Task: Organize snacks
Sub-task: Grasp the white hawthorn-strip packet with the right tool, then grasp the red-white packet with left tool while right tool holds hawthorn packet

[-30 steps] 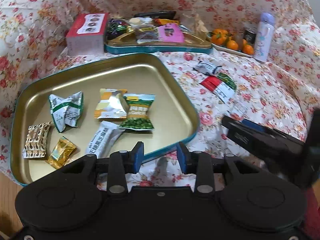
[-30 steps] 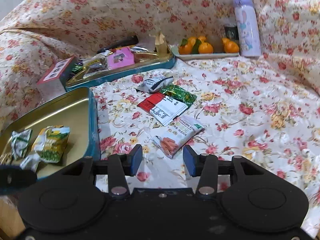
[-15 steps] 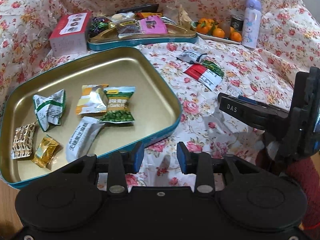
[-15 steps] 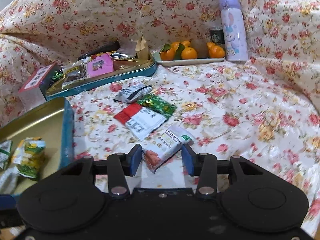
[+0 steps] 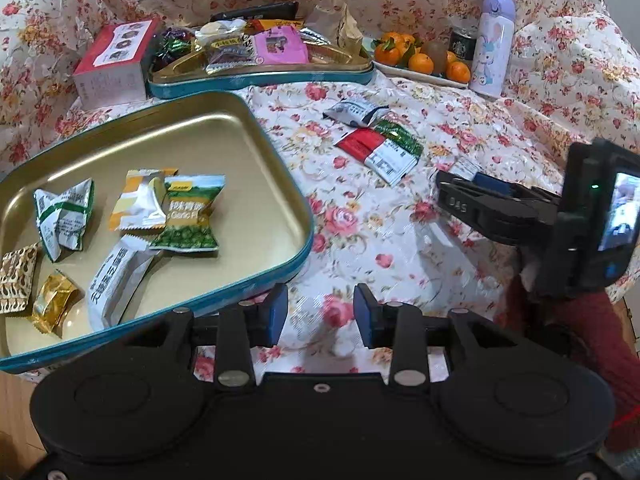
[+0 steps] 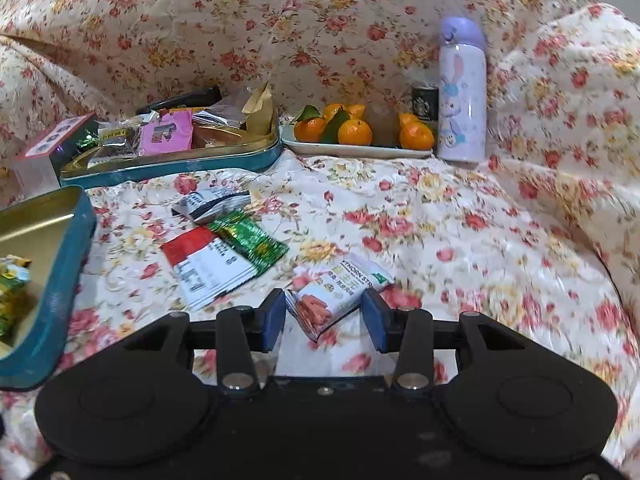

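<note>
A gold tin tray (image 5: 180,140) with a teal rim holds several wrapped snacks, among them a green garlic-pea packet (image 5: 188,220). My left gripper (image 5: 320,308) hangs open and empty over the floral cloth, just right of the tray's near corner. To its right, my right gripper (image 5: 460,196) is shut on a white hawthorn-strip packet (image 5: 466,166). The right wrist view shows that packet (image 6: 340,288) pinched at its near end between the blue pads of the right gripper (image 6: 324,312). Three loose packets lie left of it: red-and-white (image 6: 208,268), green (image 6: 252,236), grey-white (image 6: 212,204).
At the back stand a second teal tin (image 5: 260,76) full of snacks, a red-topped box (image 5: 112,56), a plate of tangerines (image 5: 420,60), a dark can (image 5: 462,42) and a lilac bottle (image 5: 490,44). A red sleeve (image 5: 580,340) is at the right. Floral cloth rises on all sides.
My right gripper closed on the hawthorn packet and drew it rightward, away from the other loose packets. My left gripper drifted right, off the gold tray's edge.
</note>
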The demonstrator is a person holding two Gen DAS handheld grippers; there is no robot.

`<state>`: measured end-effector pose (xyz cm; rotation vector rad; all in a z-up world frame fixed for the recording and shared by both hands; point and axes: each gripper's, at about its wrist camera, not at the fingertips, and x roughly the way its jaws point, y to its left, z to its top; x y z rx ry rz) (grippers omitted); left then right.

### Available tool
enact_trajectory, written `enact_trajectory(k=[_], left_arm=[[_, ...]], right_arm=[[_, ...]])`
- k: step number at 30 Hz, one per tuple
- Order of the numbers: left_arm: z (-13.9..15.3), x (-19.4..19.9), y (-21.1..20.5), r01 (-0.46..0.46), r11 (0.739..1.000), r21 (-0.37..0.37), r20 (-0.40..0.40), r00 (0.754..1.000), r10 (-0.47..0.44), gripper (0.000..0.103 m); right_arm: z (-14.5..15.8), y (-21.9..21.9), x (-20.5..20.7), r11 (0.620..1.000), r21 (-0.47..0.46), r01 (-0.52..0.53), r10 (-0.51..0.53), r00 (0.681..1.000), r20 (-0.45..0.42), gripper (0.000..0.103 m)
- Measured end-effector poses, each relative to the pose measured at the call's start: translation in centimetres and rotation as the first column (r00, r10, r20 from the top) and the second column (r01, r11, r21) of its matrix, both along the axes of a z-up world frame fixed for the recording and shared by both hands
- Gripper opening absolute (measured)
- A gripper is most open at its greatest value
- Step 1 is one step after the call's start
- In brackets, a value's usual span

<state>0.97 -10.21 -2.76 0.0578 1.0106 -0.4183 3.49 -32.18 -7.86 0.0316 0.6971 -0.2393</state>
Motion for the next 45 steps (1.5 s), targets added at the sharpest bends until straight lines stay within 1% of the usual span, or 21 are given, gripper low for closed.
enact_trajectory(k=[2,5,7,10,12,17,19,20,22,23,24,25,28,31,33,34,36,39,41,44,45], left_arm=[[0.3,0.1,-0.3,-0.002,1.0,0.001,0.003,1.0,0.002,0.045],[0.5,0.5,-0.8,-0.008,1.0,0.001,0.001,1.0,0.008,0.045],[0.7,0.9,-1.3,-0.013,1.0,0.0,-0.003,1.0,0.013,0.045],[0.8,1.5,-2.0,-0.021,1.0,0.005,-0.007,1.0,0.021,0.045],[0.8,1.9,-2.6,-0.022,1.0,0.009,-0.01,1.0,0.022,0.045],[0.5,2.7,-3.7,-0.02,1.0,0.018,-0.034,0.999,0.021,0.045],[0.3,3.0,-4.0,-0.023,0.999,0.022,-0.045,0.999,0.024,0.045],[0.3,3.1,-4.1,-0.024,0.999,0.023,-0.049,0.998,0.025,0.045],[0.2,3.3,-4.4,-0.027,0.999,0.025,-0.06,0.998,0.028,0.045],[0.1,3.4,-4.5,-0.028,0.999,0.026,-0.064,0.998,0.03,0.045],[0.1,3.5,-4.7,-0.03,0.999,0.027,-0.067,0.997,0.032,0.045],[0.1,3.6,-4.8,-0.031,0.999,0.028,-0.069,0.997,0.033,0.045],[0.2,3.8,-5.0,-0.034,0.999,0.029,-0.068,0.997,0.036,0.045],[0.4,4.2,-5.2,-0.041,0.999,0.03,-0.067,0.997,0.043,0.045],[0.4,4.5,-5.4,-0.046,0.999,0.027,-0.07,0.996,0.048,0.045],[0.4,4.6,-5.4,-0.049,0.998,0.026,-0.072,0.996,0.051,0.045],[0.4,5.0,-5.6,-0.055,0.998,0.028,-0.072,0.996,0.057,0.045],[0.3,5.5,-5.8,-0.072,0.997,0.033,-0.074,0.995,0.074,0.045],[0.0,6.0,-6.0,-0.091,0.995,0.031,-0.085,0.992,0.093,0.045],[-0.4,6.9,-6.4,-0.121,0.992,0.025,-0.106,0.987,0.123,0.045],[-0.5,7.2,-6.6,-0.132,0.991,0.025,-0.11,0.985,0.134,0.045]], right_arm=[[-0.2,-0.3,0.5,1.0,0.0,-0.018,0.018,1.0,0.009,0.045],[-0.4,-0.8,1.1,0.999,0.005,-0.05,0.05,0.999,0.018,0.049],[-0.6,-1.0,1.3,0.997,0.008,-0.072,0.072,0.997,0.023,0.054],[-1.1,-1.4,1.0,0.994,0.006,-0.113,0.112,0.992,0.058,0.059],[-1.1,-1.8,0.8,0.991,0.039,-0.124,0.121,0.99,0.072,0.062],[-0.8,-2.5,1.1,0.987,0.102,-0.124,0.118,0.991,0.066,0.064],[-0.6,-2.9,1.4,0.983,0.146,-0.114,0.106,0.992,0.065,0.064],[-0.5,-3.2,1.6,0.979,0.176,-0.106,0.096,0.993,0.066,0.062],[-0.3,-4.0,2.2,0.971,0.226,-0.081,0.068,0.996,0.064,0.055],[-0.3,-4.3,2.5,0.969,0.237,-0.072,0.059,0.996,0.061,0.051],[-0.3,-4.4,2.7,0.971,0.23,-0.065,0.053,0.997,0.056,0.043],[-0.3,-4.4,3.0,0.976,0.207,-0.062,0.053,0.997,0.048,0.039],[-0.5,-3.7,3.3,0.988,0.12,-0.102,0.099,0.995,0.032,0.038],[-0.7,-2.9,3.1,0.987,0.029,-0.157,0.157,0.987,0.015,0.039],[-0.8,-2.5,2.9,0.983,-0.007,-0.186,0.186,0.982,0.013,0.038],[-0.8,-2.5,2.8,0.98,-0.01,-0.197,0.197,0.98,0.014,0.034],[-0.8,-2.7,2.8,0.976,0.006,-0.216,0.216,0.976,0.019,0.027],[-1.0,-3.3,2.7,0.974,0.037,-0.225,0.223,0.974,0.043,0.027],[-1.0,-4.3,2.6,0.971,0.097,-0.217,0.211,0.975,0.068,0.025],[-1.1,-6.0,2.4,0.958,0.217,-0.188,0.168,0.98,0.107,0.022],[-1.1,-6.2,2.3,0.956,0.23,-0.181,0.159,0.981,0.112,0.022]])
